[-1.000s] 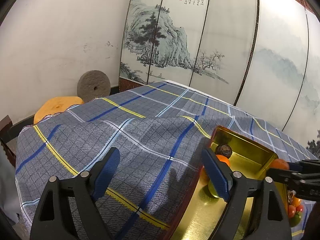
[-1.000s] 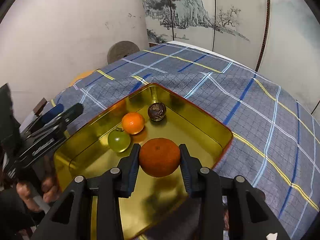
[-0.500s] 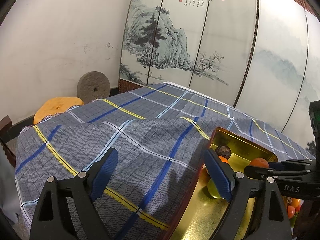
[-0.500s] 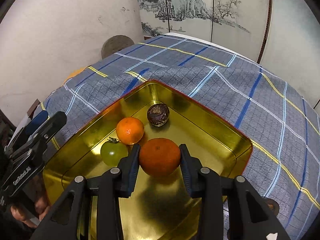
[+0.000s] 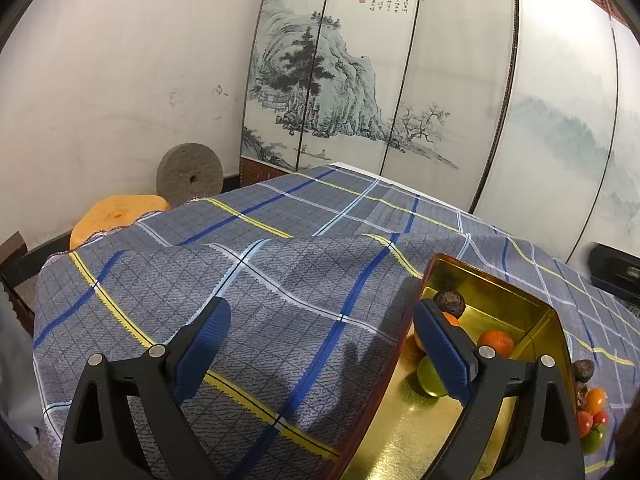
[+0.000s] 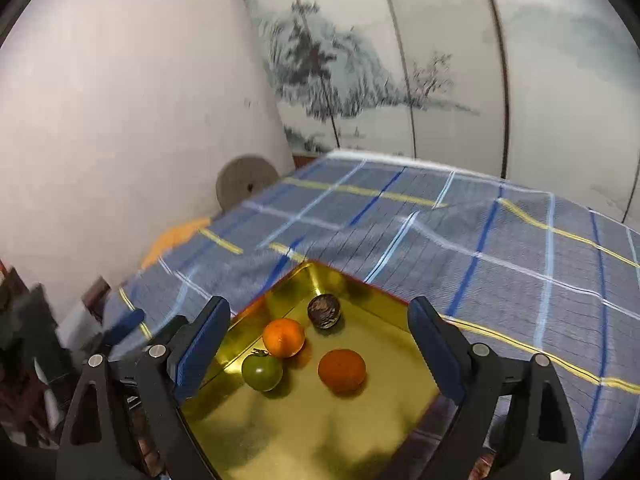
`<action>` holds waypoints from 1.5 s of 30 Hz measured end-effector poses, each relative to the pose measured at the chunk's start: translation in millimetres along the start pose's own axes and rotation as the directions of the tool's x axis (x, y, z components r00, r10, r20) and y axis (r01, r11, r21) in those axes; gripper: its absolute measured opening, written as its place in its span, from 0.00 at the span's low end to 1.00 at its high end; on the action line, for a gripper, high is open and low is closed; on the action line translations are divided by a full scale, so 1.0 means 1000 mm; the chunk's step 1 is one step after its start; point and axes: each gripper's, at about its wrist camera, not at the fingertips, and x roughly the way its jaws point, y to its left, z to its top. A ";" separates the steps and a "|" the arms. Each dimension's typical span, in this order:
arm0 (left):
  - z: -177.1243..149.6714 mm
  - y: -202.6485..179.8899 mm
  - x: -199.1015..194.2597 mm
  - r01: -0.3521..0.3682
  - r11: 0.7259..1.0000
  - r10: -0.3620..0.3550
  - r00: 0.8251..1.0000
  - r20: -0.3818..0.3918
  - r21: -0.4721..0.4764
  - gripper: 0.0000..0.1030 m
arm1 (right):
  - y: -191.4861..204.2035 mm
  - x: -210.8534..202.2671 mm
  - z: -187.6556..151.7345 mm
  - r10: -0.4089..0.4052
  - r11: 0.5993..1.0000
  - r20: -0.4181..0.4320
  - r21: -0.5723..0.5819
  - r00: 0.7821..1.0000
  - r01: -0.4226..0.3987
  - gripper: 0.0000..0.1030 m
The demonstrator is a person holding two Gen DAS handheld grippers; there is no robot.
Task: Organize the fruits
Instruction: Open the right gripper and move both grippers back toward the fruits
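Left gripper waits wide and empty beside the gold tray; inside it, green tomato, small orange, dark fruit and mandarin, just freed by the right gripper, its jaws newly spread.

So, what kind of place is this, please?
Probably a room in a home, traditionally decorated: an ink-landscape folding screen stands behind a table under a checked cloth, and a round millstone leans against the wall.
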 end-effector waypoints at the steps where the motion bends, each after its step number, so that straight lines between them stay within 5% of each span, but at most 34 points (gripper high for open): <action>1: 0.000 0.000 0.001 0.000 1.000 0.000 1.000 0.000 -0.002 0.90 | -0.005 -0.012 -0.004 -0.011 1.000 0.014 0.006 1.000 0.011 0.86; 6: 0.000 0.001 0.001 0.001 1.000 -0.001 1.000 -0.006 -0.004 0.91 | -0.034 -0.067 -0.041 -0.120 0.993 0.032 -0.017 0.992 0.120 0.86; 10: -0.001 0.001 0.004 -0.001 1.000 0.001 1.000 -0.018 0.003 0.92 | -0.080 -0.108 -0.088 -0.268 0.963 -0.023 -0.013 0.963 0.268 0.86; 14: -0.002 -0.003 0.007 -0.004 1.000 0.005 1.000 -0.030 0.017 0.92 | -0.141 -0.145 -0.128 -0.443 0.894 -0.098 0.022 0.891 0.447 0.86; 19: -0.003 -0.005 0.009 -0.010 1.000 0.011 0.999 -0.036 0.023 0.92 | -0.201 -0.177 -0.157 -0.558 0.812 -0.170 0.092 0.813 0.576 0.86; 23: -0.003 -0.019 0.006 -0.002 0.991 0.010 0.998 -0.064 0.130 0.92 | -0.234 -0.194 -0.174 -0.562 0.778 -0.191 0.208 0.805 0.593 0.86; 27: 0.001 -0.049 -0.041 0.153 0.957 -0.148 0.988 -0.042 0.246 0.92 | -0.232 -0.198 -0.177 -0.553 0.790 -0.166 0.207 0.816 0.577 0.86; 30: 0.000 -0.091 -0.083 0.366 0.856 -0.348 0.930 -0.117 0.366 0.92 | -0.230 -0.194 -0.176 -0.536 0.802 -0.173 0.201 0.826 0.562 0.86; 33: -0.017 -0.144 -0.100 0.507 0.742 -0.417 0.862 -0.290 0.439 0.92 | -0.232 -0.201 -0.179 -0.524 0.805 -0.151 0.234 0.838 0.545 0.86; 35: -0.037 -0.175 -0.093 0.602 0.708 -0.431 0.782 -0.451 0.368 0.85 | -0.234 -0.206 -0.180 -0.515 0.808 -0.131 0.256 0.847 0.531 0.87; 36: -0.048 -0.188 -0.086 0.629 0.705 -0.418 0.742 -0.524 0.328 0.72 | -0.234 -0.209 -0.180 -0.514 0.808 -0.118 0.264 0.849 0.526 0.88; 38: -0.064 -0.210 -0.074 0.640 0.714 -0.385 0.697 -0.605 0.283 0.58 | -0.234 -0.211 -0.180 -0.510 0.812 -0.103 0.269 0.854 0.518 0.90; 40: -0.076 -0.225 -0.064 0.632 0.731 -0.365 0.681 -0.634 0.258 0.58 | -0.233 -0.212 -0.179 -0.500 0.820 -0.089 0.270 0.861 0.504 0.90; 44: -0.086 -0.244 -0.053 0.605 0.762 -0.353 0.687 -0.635 0.231 0.58 | -0.233 -0.215 -0.179 -0.482 0.833 -0.068 0.275 0.874 0.481 0.91; 45: -0.087 -0.249 -0.051 0.588 0.772 -0.338 0.701 -0.628 0.241 0.57 | -0.233 -0.216 -0.180 -0.478 0.836 -0.060 0.277 0.876 0.474 0.91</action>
